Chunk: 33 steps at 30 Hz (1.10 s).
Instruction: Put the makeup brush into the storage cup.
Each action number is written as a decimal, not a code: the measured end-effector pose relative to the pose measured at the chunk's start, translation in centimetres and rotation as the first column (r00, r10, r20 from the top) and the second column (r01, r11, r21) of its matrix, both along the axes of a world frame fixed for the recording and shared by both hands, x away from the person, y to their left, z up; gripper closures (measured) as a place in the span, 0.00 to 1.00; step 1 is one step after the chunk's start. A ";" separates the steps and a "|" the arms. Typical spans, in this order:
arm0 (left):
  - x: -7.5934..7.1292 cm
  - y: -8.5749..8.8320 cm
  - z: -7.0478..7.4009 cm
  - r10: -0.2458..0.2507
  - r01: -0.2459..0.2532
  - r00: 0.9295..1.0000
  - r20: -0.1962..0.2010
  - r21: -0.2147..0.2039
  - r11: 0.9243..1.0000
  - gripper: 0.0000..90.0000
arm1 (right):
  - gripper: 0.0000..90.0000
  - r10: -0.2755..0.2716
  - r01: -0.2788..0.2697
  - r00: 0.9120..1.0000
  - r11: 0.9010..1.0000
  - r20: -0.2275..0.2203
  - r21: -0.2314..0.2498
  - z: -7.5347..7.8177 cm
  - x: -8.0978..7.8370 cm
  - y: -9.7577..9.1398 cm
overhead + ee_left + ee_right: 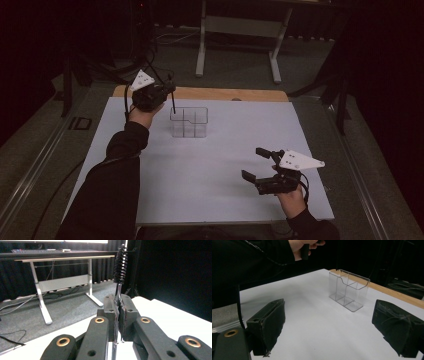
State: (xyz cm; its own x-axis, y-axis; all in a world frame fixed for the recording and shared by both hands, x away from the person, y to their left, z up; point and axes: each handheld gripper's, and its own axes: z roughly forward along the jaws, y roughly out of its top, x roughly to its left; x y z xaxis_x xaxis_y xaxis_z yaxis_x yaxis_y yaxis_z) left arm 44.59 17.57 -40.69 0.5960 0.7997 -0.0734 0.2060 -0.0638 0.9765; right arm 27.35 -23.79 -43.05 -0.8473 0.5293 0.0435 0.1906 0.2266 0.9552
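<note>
My left gripper [172, 92] [119, 303] is shut on the thin shaft of a black bristle brush [120, 263]. The bristled end stands above the jaws. The bare lower end of the brush [174, 107] reaches down at the left rear corner of a clear plastic organizer box [189, 122] [348, 290] with several compartments; whether it is inside, I cannot tell. My right gripper [255, 163] [334, 327] stands open near the table's front right, well apart from the box, with nothing between its pads.
The box stands on a white sheet [200, 175] over a wooden table, whose bare edge [225, 93] runs along the back. A white desk frame [240, 27] stands on the floor beyond. The left hand [299, 248] is over the sheet's far side.
</note>
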 end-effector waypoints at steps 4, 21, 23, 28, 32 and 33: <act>0.1 -0.1 -0.6 0.006 -0.006 1.000 -0.010 0.012 1.000 0.95 | 0.12 0.007 -0.007 1.000 1.000 -0.008 0.004 -0.1 0.0 0.0; 0.4 -0.4 -3.1 0.013 -0.012 0.996 -0.090 0.006 1.000 0.95 | 0.12 0.010 -0.010 1.000 1.000 -0.006 0.001 -0.1 0.0 0.1; 0.4 -0.4 -3.3 0.024 -0.023 0.995 -0.092 0.009 1.000 0.95 | 0.12 0.010 -0.010 1.000 1.000 -0.006 -0.001 -0.1 0.0 0.1; 0.5 -0.5 -3.8 0.028 -0.027 0.994 -0.101 0.012 1.000 0.94 | 0.12 0.012 -0.012 1.000 1.000 -0.007 0.002 -0.1 0.0 0.1; 0.5 -0.7 -4.1 0.032 -0.030 0.993 -0.110 0.020 0.999 0.94 | 0.12 0.017 -0.017 1.000 1.000 -0.011 -0.001 -0.1 0.0 0.1; 0.5 -0.8 -4.2 0.044 -0.042 0.992 -0.117 0.020 0.999 0.93 | 0.12 0.018 -0.018 1.000 1.000 -0.012 -0.001 -0.1 0.0 0.1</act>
State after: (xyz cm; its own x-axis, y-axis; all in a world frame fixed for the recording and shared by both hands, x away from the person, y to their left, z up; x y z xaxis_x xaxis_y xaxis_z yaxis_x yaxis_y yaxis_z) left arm 45.13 16.81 -44.86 0.5491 0.8262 -0.1262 0.3219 -0.0697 0.9442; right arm 27.33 -23.71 -43.13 -0.8561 0.5141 0.0528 0.1978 0.2315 0.9525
